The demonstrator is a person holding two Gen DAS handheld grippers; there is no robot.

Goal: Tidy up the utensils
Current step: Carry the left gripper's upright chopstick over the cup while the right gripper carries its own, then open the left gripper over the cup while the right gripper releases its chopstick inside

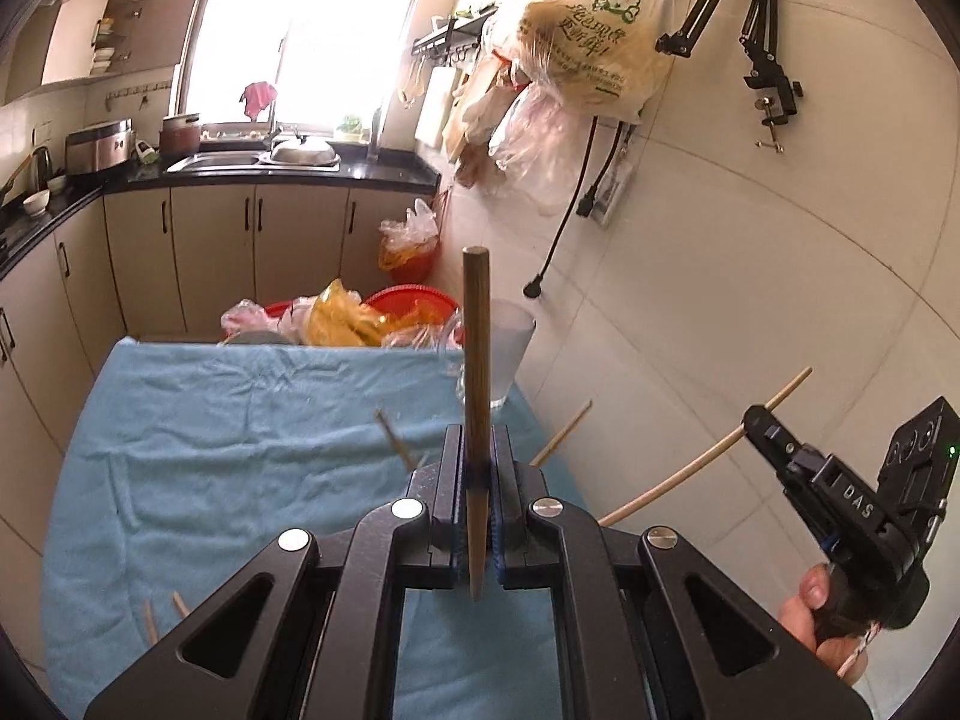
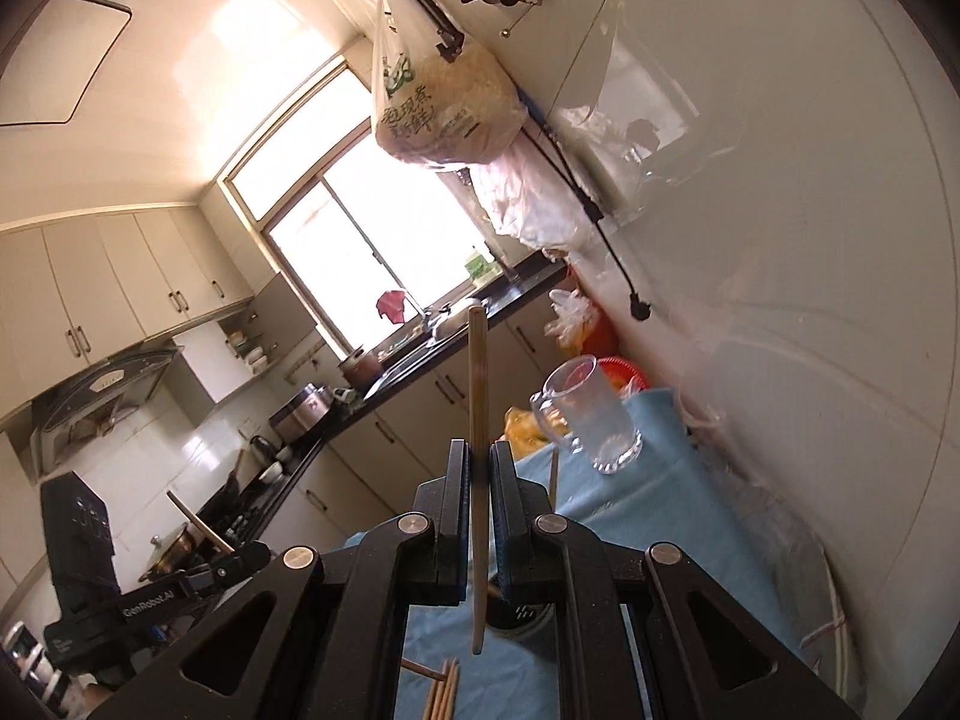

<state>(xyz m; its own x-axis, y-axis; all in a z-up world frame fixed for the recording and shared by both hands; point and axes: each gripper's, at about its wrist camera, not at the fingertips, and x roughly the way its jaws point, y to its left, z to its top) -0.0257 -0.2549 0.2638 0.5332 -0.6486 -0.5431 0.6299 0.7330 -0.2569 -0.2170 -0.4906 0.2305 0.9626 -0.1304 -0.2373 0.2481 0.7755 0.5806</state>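
Left gripper: jaws clamped on a dark brown chopstick, which stands nearly upright between the pads, its blunt end up and its tapered tip below the fingers. It is held above a table covered with a light blue cloth.

Right gripper: jaws closed on a pale bamboo chopstick, the stick running lengthwise between the fingers and sticking out past both ends. From the left wrist camera the same gripper appears at the right, raised beside the white tiled wall, gripped by a bare hand, with the pale stick slanting through it.

Loose chopsticks on the cloth: one just left of the left gripper's fingers, one near the table's right edge, two short ends at lower left. The right wrist camera shows a small bundle lying together below the fingers.

Glass mug: clear, with a handle, standing on the cloth at the far right corner, near the wall.

Beyond the table: red basin with plastic bags, black countertop with sink, bright window, and a printed plastic bag hanging on the wall.
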